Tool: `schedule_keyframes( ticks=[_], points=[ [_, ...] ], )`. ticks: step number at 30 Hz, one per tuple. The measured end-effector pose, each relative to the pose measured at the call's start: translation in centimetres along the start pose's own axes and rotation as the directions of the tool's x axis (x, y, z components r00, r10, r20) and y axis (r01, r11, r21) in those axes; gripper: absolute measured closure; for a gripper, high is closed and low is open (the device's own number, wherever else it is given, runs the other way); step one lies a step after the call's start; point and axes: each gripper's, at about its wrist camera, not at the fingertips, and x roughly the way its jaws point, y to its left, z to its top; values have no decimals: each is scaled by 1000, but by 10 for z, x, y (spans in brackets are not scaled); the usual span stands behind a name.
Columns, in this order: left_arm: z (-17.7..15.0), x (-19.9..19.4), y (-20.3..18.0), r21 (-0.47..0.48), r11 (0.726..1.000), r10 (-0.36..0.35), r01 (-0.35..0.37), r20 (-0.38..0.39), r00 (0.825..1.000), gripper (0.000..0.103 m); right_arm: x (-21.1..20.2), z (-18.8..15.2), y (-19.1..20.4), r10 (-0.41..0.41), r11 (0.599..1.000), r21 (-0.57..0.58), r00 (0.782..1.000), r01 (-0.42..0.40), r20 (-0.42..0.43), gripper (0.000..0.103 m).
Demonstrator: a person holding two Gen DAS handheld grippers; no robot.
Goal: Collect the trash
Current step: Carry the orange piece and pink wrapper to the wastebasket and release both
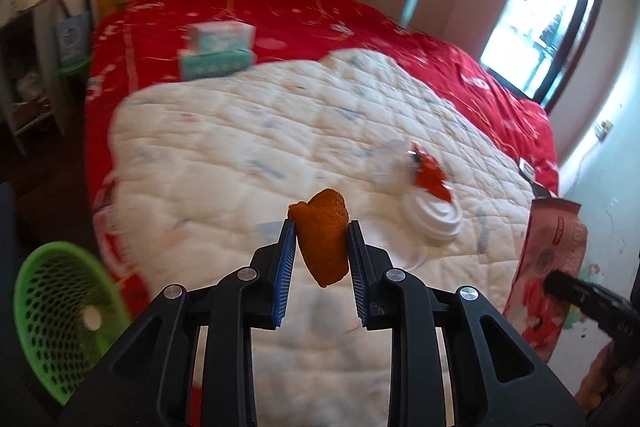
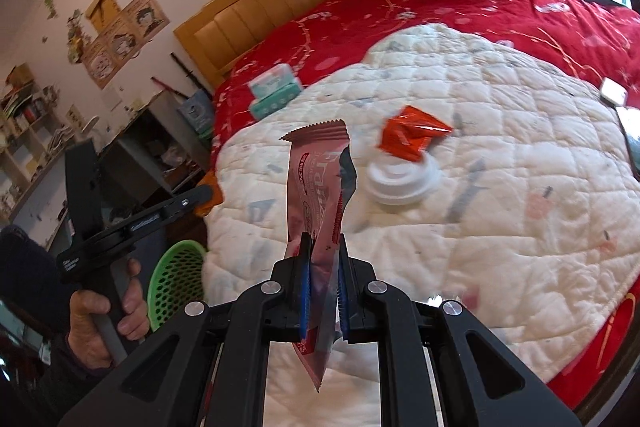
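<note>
- Left gripper [image 1: 322, 241]: jaws clamped on an orange peel [image 1: 323, 237], pinched at mid-height so it stands up clear of the white quilt [image 1: 240, 147]. Reads as lifted for carrying, not resting on anything.
- Right gripper [image 2: 323, 281]: closed tight on a pink snack wrapper [image 2: 318, 195]. Held low on the wrapper, so the long top end sticks up and the torn bottom hangs below the pads. It shows again at the right edge of the left view.
- Both grippers loaded, so the next stop is likely the bin.
- Green mesh basket [image 1: 60, 323]: lower left in both views, on the floor beside the bed, tipped so its mouth faces the cameras. One small pale round item inside; otherwise looks empty.
- Trash remaining on the quilt, centre-right: white cup lid [image 1: 432, 219] with a red foil wrapper [image 1: 430, 173] lying at its upper edge, apparently touching.
- Tissue packs [image 1: 218, 49], stacked, upper left on the red bedspread [image 1: 300, 11]; probably not trash.
- Person's hand [image 2: 106, 323] grips the left handle, lower left of the right view.
</note>
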Motion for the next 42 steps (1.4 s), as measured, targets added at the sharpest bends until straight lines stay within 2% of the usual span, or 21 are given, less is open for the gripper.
schedule_keyframes(
  ticks=[4,10,20,25,28,32,34,42],
  points=[
    [-10,-29,41,-55,996,71,-69,25,997,78,11,2,28,40,998,-42,999,-41,-17,92],
    [-34,-62,104,-144,974,180,-173,34,983,78,29,2,69,93,990,-100,994,-98,-51,92],
    [-73,-78,192,-260,914,310,-311,-45,950,77,56,-3,124,148,970,-176,983,-165,-108,92],
    [-88,-71,220,-297,889,334,-349,-100,937,74,68,-6,144,159,962,-199,978,-184,-134,92],
    [-97,-67,232,-319,881,329,-351,-121,936,72,76,-6,153,167,958,-211,975,-196,-149,92],
    [-106,-69,241,-353,865,332,-357,-130,934,56,86,-9,168,176,950,-227,969,-213,-172,92],
    [-110,-73,245,-364,860,335,-359,-129,933,52,91,-11,175,178,946,-239,967,-219,-182,92],
    [-125,-96,253,-388,841,363,-378,-113,925,52,120,-15,211,204,923,-280,952,-265,-229,92]
  ],
)
